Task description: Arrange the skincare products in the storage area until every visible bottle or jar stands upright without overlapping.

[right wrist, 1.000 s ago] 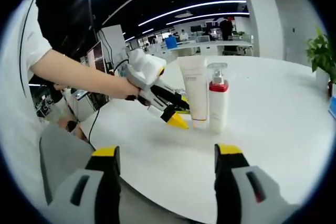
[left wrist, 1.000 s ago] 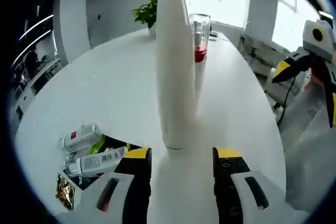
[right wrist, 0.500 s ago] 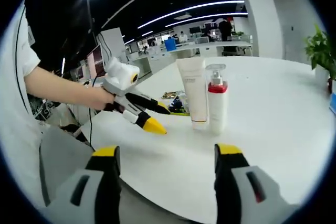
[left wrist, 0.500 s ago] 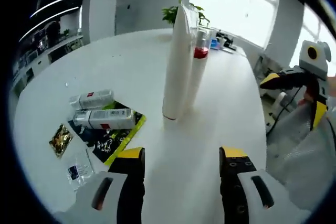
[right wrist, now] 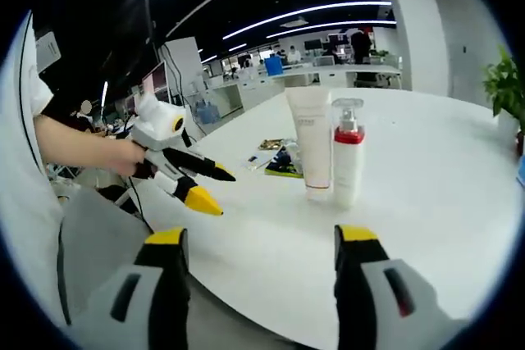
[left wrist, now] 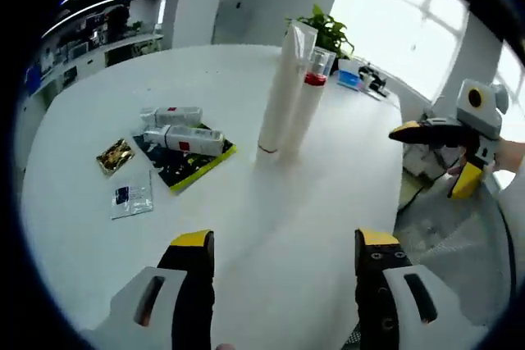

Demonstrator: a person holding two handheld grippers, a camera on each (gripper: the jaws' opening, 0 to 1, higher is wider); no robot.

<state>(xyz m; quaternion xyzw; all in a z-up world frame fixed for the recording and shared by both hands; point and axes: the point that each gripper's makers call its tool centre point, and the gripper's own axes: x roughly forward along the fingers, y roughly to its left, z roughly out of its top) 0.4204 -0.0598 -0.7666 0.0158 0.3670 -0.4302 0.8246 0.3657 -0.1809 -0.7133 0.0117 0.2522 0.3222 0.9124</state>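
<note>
**Two upright, two bottles left lying**

You have both grippers released and carrying nothing. Your left gripper [left wrist: 283, 245] hangs over the near edge of the round white table [left wrist: 90, 161], jaws spread with only bare tabletop between them. Your right gripper [right wrist: 258, 239] is also spread wide, off the table's edge on the other side.

Done so far, as I judge it: the tall white tube [left wrist: 283, 92] stands upright on its cap toward the middle of the table, and the red-collared pump bottle [left wrist: 307, 100] stands right beside it, touching or nearly so. Neither lies over the other.

Left to do: two small white bottles [left wrist: 182, 127] lie on their sides, one just beside the other, on top of a dark leaflet with a yellow-green border [left wrist: 184, 161] toward the table's left side. Both need lifting and setting on their bases with a gap between them.

A gold foil sachet [left wrist: 115, 155] and a clear sachet [left wrist: 131, 198] lie flat near the leaflet; being neither bottle nor jar, they probably need no standing.
</note>
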